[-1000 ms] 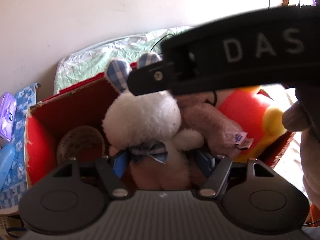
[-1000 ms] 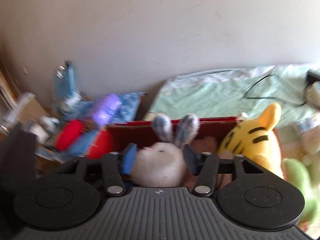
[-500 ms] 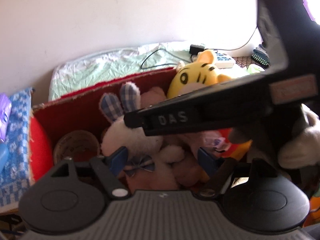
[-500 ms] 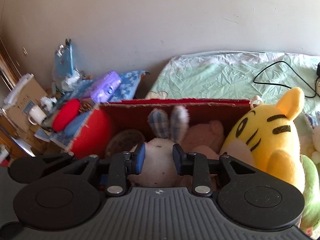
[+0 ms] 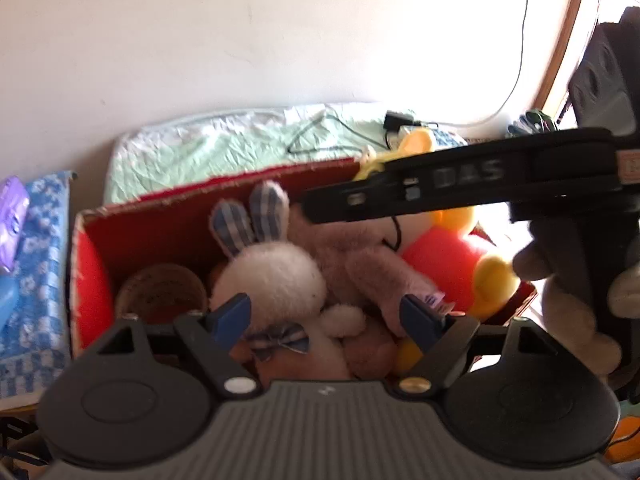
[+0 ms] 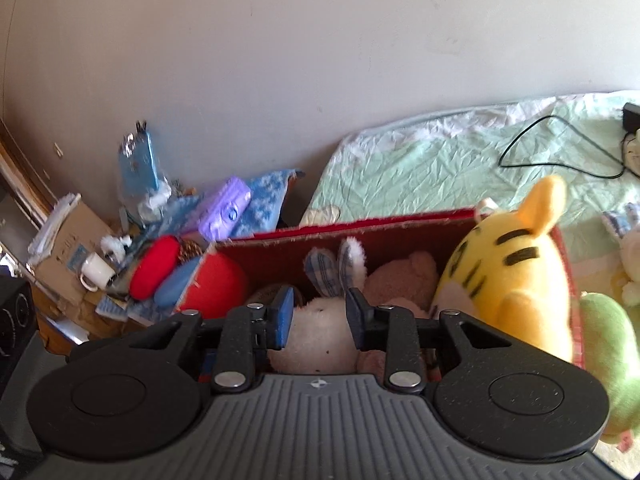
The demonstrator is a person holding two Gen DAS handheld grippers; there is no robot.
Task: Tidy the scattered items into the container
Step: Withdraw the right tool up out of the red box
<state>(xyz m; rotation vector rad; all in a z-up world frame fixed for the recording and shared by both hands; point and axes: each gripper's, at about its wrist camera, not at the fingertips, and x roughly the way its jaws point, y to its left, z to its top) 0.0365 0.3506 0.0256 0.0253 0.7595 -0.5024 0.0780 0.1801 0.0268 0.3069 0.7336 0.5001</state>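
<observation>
Left gripper [image 5: 326,322] fingers, just opening, stand wide, empty, over white plush rabbit [image 5: 276,276] in red cardboard box [image 5: 168,216]. Right gripper [image 6: 320,320] fingers nearly closed, apparently empty.

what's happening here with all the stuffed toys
A person with a gripper in each hand is tidying soft toys into a red cardboard box. A white bunny, a brown bear and a yellow tiger are already inside. The left gripper has just been opening over the bunny, gripping nothing. The right gripper has its jaws nearly together, with nothing clamped. A green toy sits outside the box on the right.
</observation>
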